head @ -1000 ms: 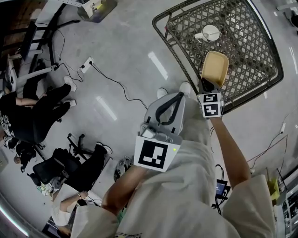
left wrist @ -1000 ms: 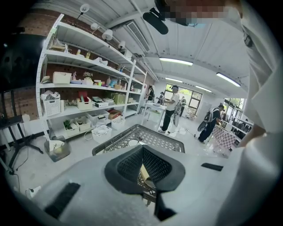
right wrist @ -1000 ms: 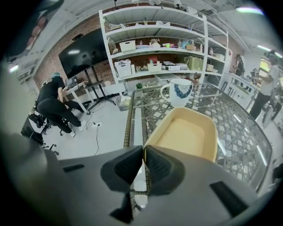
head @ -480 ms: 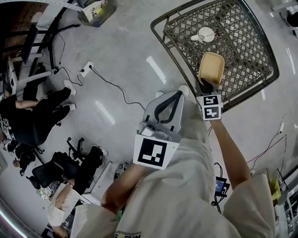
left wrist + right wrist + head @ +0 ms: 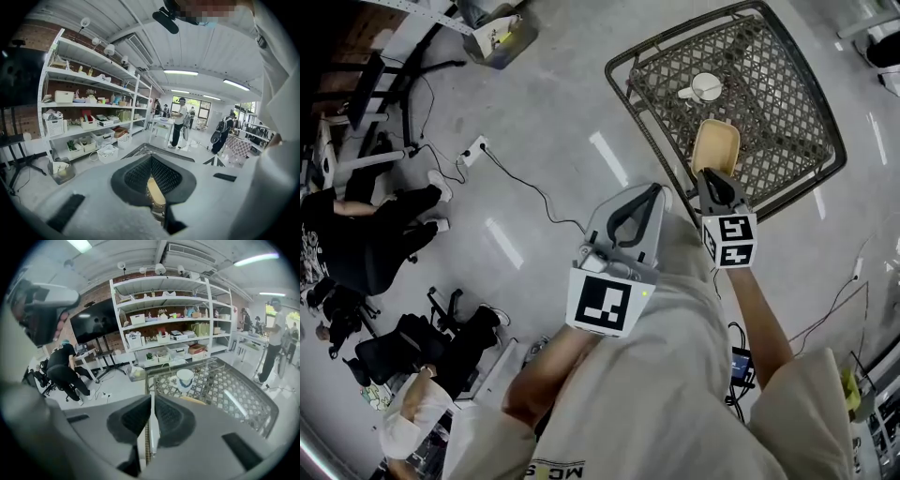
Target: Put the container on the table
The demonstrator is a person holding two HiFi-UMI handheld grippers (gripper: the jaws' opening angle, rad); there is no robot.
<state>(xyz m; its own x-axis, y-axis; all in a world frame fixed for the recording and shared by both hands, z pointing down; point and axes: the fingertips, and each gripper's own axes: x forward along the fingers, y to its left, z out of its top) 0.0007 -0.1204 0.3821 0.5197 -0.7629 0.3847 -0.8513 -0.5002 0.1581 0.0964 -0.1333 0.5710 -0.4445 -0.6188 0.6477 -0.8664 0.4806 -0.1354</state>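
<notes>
Tan container (image 5: 715, 148) sits over the near edge of the mesh table (image 5: 778, 84). Right gripper (image 5: 713, 180) is clamped on its near wall. Left gripper (image 5: 652, 192) is closed and empty. Risk: the thin-rim pinch may pivot or slip while lowering, and the white cup (image 5: 705, 87) is just beyond.

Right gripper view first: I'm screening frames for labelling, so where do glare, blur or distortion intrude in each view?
Right gripper view: shelves bow outward, ceiling lights blow out, a glare streak lies on the table, corners go black. Left gripper view: same bowing and dark corners, a mosaic patch at top. Head view: light streaks on the floor, edges curved, otherwise sharp.
</notes>
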